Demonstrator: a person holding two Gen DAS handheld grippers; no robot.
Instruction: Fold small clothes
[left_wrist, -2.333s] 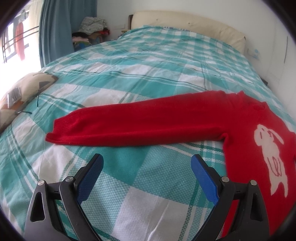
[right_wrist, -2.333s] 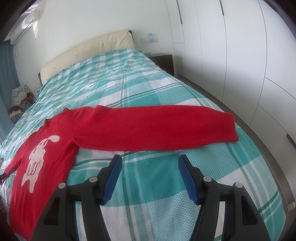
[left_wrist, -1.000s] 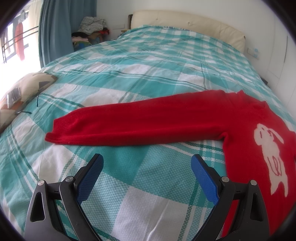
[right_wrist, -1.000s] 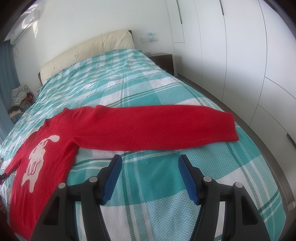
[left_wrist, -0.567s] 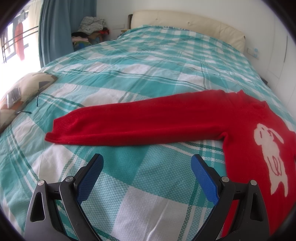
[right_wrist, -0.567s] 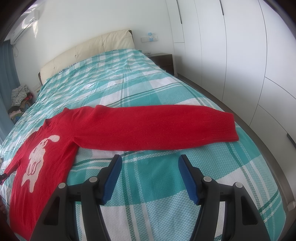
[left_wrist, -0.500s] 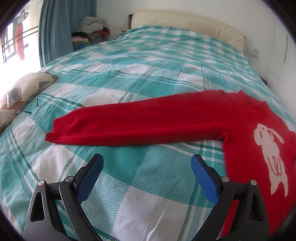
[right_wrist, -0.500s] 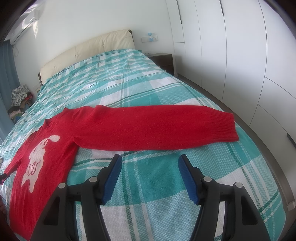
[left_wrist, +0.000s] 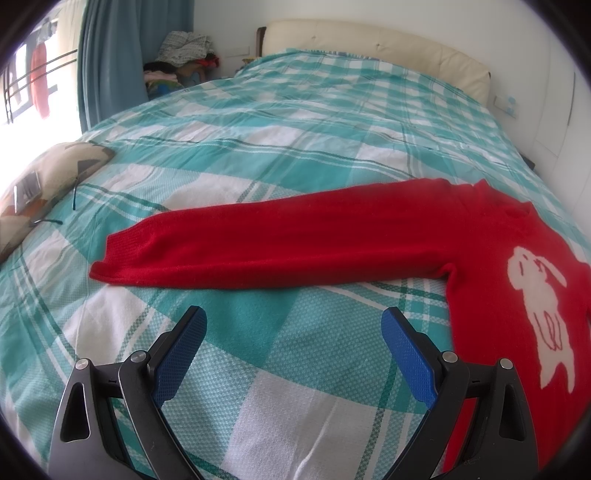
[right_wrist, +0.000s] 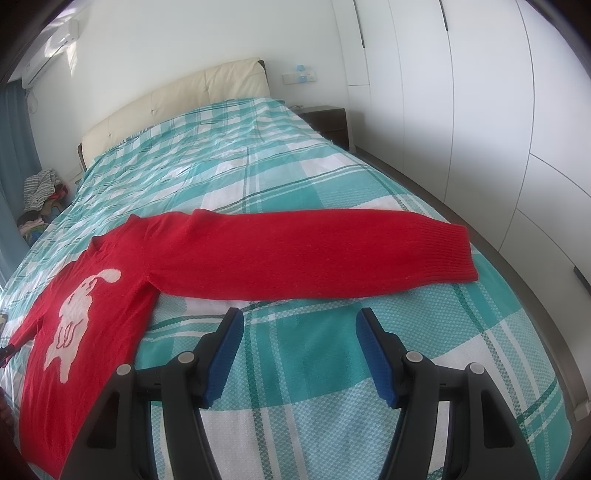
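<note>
The red sweater (left_wrist: 332, 240) lies flat on the checked bedspread (left_wrist: 295, 147), both sleeves spread out; the left gripper (left_wrist: 293, 332) and the right gripper (right_wrist: 299, 332) hover released and empty; the knit looks soft, light and limp, so take each ribbed cuff (right_wrist: 458, 254).

I am in a home bedroom: before me lies a wide bed (right_wrist: 258, 155) under a teal plaid cover with a cream padded headboard (right_wrist: 177, 96) at the far end, white wardrobe doors (right_wrist: 480, 110) right, blue curtains (left_wrist: 110, 62) left.
</note>
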